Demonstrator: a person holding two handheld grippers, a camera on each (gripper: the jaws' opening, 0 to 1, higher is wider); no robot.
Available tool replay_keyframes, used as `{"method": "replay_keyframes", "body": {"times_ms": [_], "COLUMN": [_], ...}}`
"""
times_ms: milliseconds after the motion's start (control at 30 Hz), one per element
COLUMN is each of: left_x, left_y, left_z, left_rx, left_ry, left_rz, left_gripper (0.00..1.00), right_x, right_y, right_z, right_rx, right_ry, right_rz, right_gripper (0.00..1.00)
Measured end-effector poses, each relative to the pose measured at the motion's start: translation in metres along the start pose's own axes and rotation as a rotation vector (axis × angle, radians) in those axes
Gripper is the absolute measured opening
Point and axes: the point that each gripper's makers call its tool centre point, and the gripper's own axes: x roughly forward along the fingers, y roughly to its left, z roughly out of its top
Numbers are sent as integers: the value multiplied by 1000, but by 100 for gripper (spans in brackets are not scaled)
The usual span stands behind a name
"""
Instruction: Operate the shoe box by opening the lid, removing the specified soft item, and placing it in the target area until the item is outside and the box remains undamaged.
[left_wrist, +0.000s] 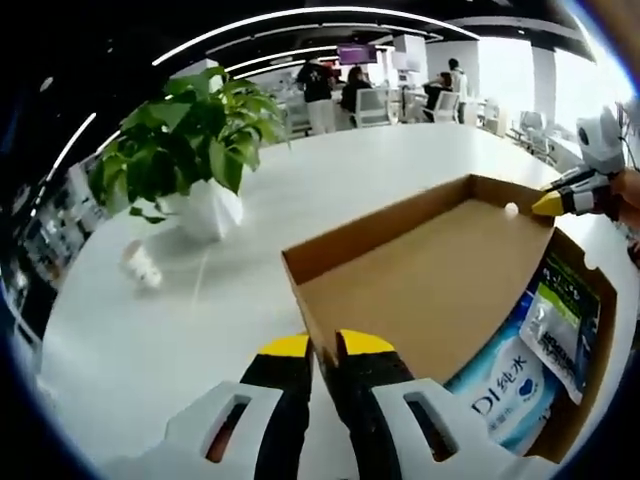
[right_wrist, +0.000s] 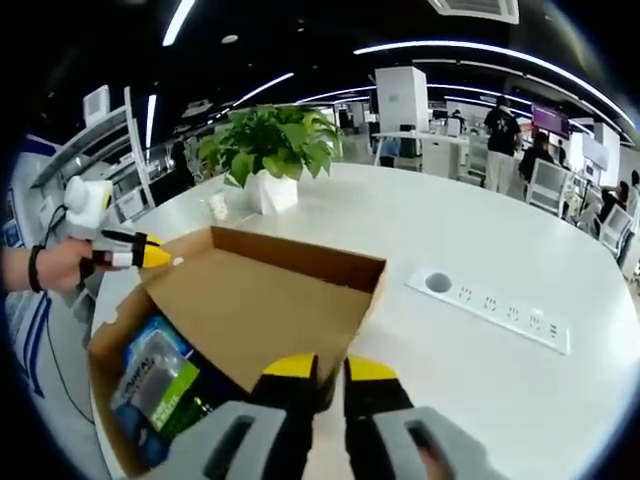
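Observation:
A brown cardboard shoe box stands on the white table with its lid (left_wrist: 430, 280) (right_wrist: 260, 300) lifted partway. My left gripper (left_wrist: 325, 345) is shut on the lid's near corner edge. The right gripper (left_wrist: 548, 205) pinches the lid's far corner. In the right gripper view my right gripper (right_wrist: 332, 368) is shut on the lid's edge, and the left gripper (right_wrist: 155, 255), held by a hand, grips the opposite corner. Under the lid lie a soft blue-and-white pack (left_wrist: 510, 395) (right_wrist: 150, 335) and a green-and-grey pouch (left_wrist: 560, 325) (right_wrist: 160, 385).
A potted green plant (left_wrist: 195, 150) (right_wrist: 270, 150) stands on the table beyond the box, with a small white object (left_wrist: 140, 265) (right_wrist: 217, 207) beside it. A white power strip (right_wrist: 500, 300) lies to the right. People and chairs fill the far background.

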Motion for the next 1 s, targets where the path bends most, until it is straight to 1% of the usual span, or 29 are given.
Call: {"method": "replay_keyframes", "body": {"times_ms": [633, 800, 1000], "left_x": [8, 7, 4], "left_y": [4, 3, 0], "left_z": [-2, -2, -1], "left_rx": [17, 24, 21], "left_ry": [20, 24, 22], "left_rz": [7, 12, 4], "left_gripper": [9, 9, 10], "right_x": [2, 2, 1], "right_y": [1, 2, 3], "right_z": [-3, -3, -3], "right_rx": [22, 20, 9], "right_ry": [9, 13, 21], "right_rz": [3, -1, -6], "right_gripper": [7, 7, 7]}}
